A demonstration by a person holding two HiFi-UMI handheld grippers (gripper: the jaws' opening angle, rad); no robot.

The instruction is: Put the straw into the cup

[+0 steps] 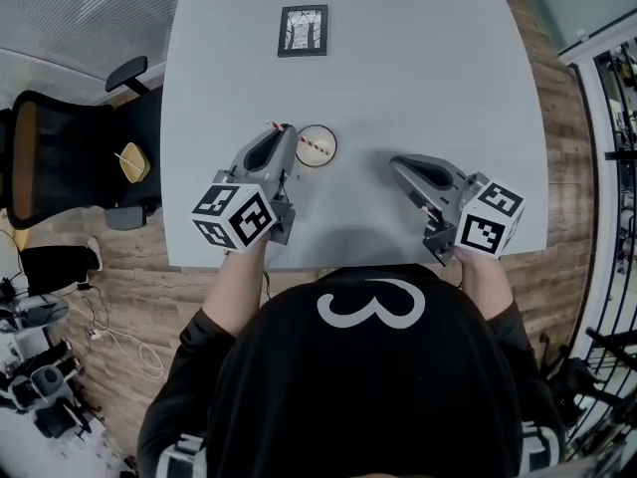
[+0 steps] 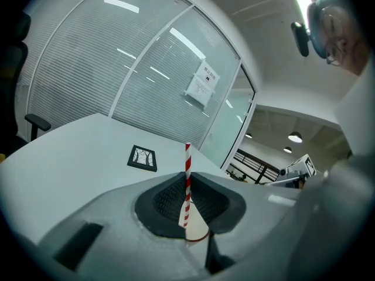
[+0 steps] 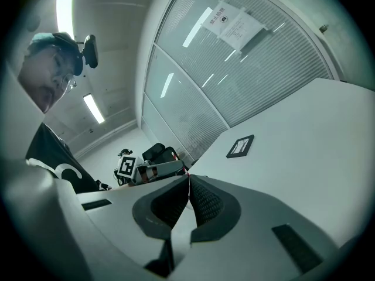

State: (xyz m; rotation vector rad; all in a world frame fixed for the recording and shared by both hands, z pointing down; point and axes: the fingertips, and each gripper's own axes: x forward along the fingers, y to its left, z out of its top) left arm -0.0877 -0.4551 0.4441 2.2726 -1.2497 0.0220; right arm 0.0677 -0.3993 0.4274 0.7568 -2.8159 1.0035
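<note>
Head view alone: cup (image 1: 320, 135) in full

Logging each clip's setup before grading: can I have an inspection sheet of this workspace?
Surface: grey table.
Job's things: red-and-white straw held over the white cup; whether its end is inside, cannot tell.
Clutter: framed picture on the table's far side.
Grippers: left gripper shut on the straw; right gripper shut, empty, apart from the cup.
Cables: white cable on the floor, left.
Surroundings: black chair, wooden floor, glass wall with blinds.
</note>
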